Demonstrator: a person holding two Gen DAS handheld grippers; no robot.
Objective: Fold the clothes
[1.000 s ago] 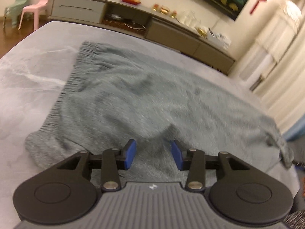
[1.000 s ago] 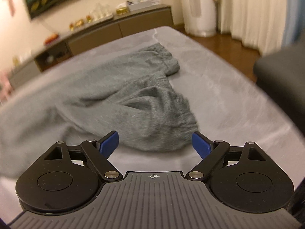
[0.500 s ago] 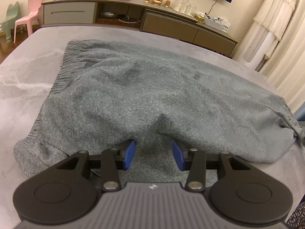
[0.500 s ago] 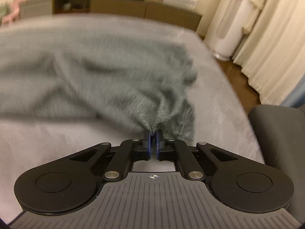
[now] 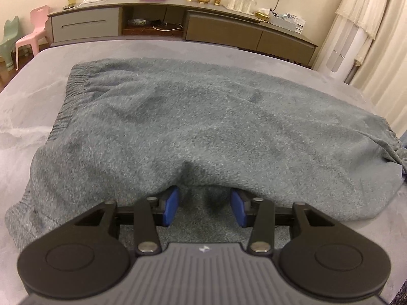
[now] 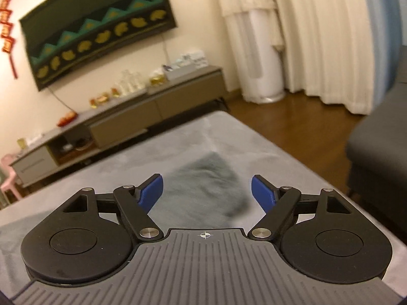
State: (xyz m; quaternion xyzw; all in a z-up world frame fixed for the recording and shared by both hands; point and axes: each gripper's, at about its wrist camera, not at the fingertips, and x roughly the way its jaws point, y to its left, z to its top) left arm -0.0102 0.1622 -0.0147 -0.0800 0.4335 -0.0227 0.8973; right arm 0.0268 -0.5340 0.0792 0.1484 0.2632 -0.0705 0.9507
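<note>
The left tongs (image 5: 203, 204) point down at a grey-green fleece garment (image 5: 203, 127) spread across the grey surface (image 5: 25, 106). Their blue pads (image 5: 171, 206) stand partly apart with a fold of the fleece lying between them. The upper layer drapes over the pad tips and hides them, so whether the pads press the cloth or only straddle it cannot be told. To the left of these tongs the garment's gathered, elastic-looking edge (image 5: 66, 101) runs away from the camera; to the right the cloth bunches into a crumpled end (image 5: 396, 152) that the frame edge cuts off. Beyond the garment, a low sideboard (image 5: 178, 23) stands along the wall, with a pink chair (image 5: 33, 33) at its left.

The right tongs (image 6: 206, 194) are raised above the surface (image 6: 292, 172). Their jaws have just been opening and now stand wide, with nothing between the blue pads (image 6: 151, 193). Just ahead of and below them lies a blurred patch of the same grey-green fleece (image 6: 203, 185), too smeared to show its edges or folds clearly; the tongs' body hides its near part. A dark seat (image 6: 376, 152) sits to the right, cut off by the frame.
</note>
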